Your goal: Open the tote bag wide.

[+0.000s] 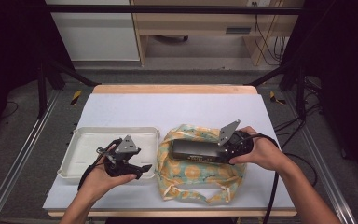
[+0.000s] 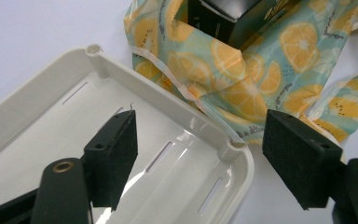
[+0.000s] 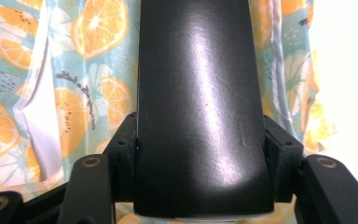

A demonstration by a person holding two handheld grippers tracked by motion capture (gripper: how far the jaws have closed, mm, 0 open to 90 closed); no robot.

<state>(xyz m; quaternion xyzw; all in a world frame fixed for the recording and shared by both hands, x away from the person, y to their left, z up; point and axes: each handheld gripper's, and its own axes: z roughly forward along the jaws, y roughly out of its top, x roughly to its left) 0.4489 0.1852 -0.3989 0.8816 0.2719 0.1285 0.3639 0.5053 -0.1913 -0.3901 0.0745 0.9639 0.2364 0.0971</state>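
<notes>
While the right gripper [image 1: 225, 148] clamps its jaws on the long black glossy box [image 1: 196, 151], that box sits partly inside the mouth of the soft fabric bag printed with orange slices on pale blue [image 1: 191, 175], which lies slumped on the white-covered surface [image 1: 168, 109]. The grip is taken at the box's right end, across its width, probably so that it can be drawn lengthwise through the opening. In the right gripper view the box [image 3: 200, 107] fills the gap between both pads. The left gripper [image 1: 137, 170] hovers over the shallow cream plastic tray [image 1: 81, 140] beside the bag, jaws wide with nothing between them, likely waiting to steady the cloth [image 2: 242, 88].
</notes>
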